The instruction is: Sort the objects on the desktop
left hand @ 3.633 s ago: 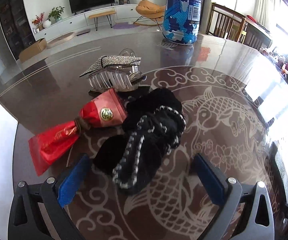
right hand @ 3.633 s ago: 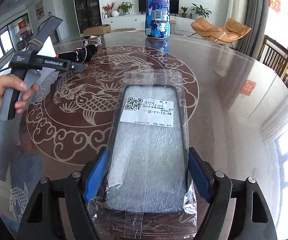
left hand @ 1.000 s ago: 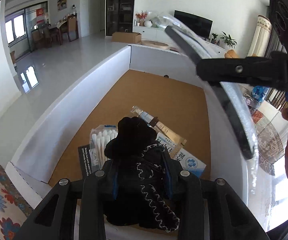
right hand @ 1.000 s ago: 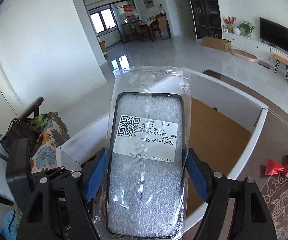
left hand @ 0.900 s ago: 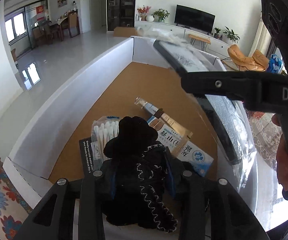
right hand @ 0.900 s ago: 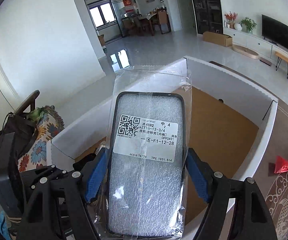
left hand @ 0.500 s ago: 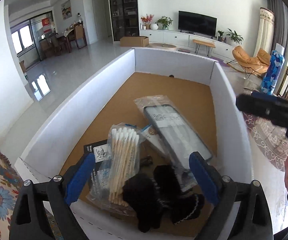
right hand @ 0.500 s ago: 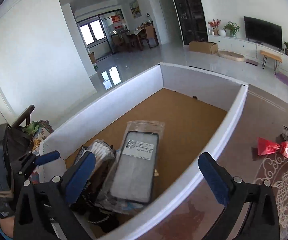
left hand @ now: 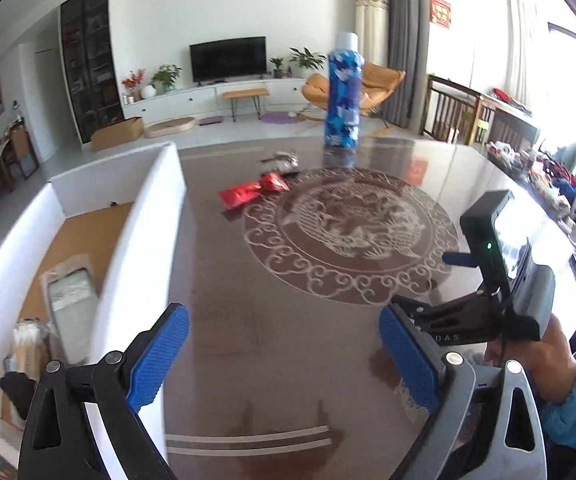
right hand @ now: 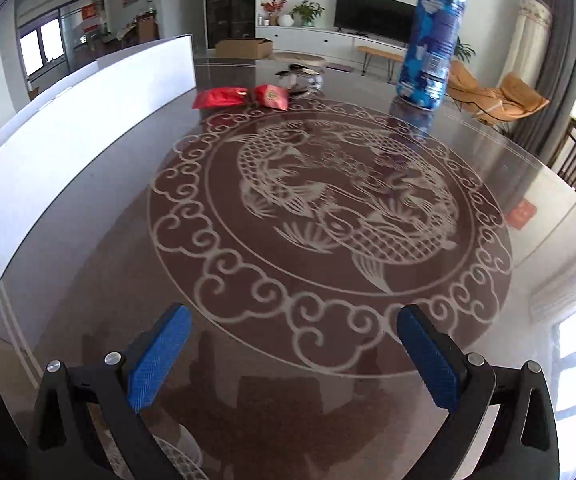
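Both claws had dumped their loads in the white box (left hand: 140,240) and swung back over the bench (right hand: 327,280), left claw (left hand: 284,356) and right claw (right hand: 293,358) released and empty, so next up looked like the red packet (right hand: 244,97) far left.

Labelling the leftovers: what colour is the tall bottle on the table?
Blue with a white cap; clearest in the right wrist view.

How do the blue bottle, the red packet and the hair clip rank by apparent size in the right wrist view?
Largest to smallest:
1. blue bottle
2. red packet
3. hair clip, partly hidden behind the packet and slightly farther away, so its true size is unsure.
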Available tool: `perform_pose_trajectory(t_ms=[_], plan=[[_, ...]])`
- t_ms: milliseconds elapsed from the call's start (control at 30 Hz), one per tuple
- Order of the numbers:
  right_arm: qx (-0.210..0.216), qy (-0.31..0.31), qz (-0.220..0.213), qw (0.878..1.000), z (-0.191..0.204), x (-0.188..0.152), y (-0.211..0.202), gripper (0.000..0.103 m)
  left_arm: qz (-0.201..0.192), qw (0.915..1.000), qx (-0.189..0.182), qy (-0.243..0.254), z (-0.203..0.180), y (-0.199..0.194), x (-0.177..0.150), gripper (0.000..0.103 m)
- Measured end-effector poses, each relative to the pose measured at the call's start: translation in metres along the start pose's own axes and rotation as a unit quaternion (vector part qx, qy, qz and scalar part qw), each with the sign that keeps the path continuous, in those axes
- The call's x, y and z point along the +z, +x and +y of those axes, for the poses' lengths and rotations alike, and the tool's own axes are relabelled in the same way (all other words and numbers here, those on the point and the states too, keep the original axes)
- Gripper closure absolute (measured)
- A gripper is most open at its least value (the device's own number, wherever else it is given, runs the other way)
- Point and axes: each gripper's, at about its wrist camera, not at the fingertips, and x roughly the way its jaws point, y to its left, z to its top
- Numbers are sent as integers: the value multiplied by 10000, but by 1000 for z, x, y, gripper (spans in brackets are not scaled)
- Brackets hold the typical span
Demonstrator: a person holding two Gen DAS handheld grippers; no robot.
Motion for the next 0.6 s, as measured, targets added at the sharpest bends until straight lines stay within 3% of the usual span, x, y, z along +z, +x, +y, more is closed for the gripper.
perform_pose_trajectory(t_ms=[133,267,400,600], plan=[[-311,263,109,9991,-21,-17,-2,0,551,9983,-144,75,-30,58,-16,6],[-243,604,84,9978,-38,-25,-5,0,890,9957,-202,-154,-37,98,-28,6],[-234,706,89,9972,-41,-25,-5,0,965,9953,-7,-9,-45,112,-34,5],[-183,779,116,9967,-42,-25,-4,0,977,9952,-63,19,-46,115,-32,0]])
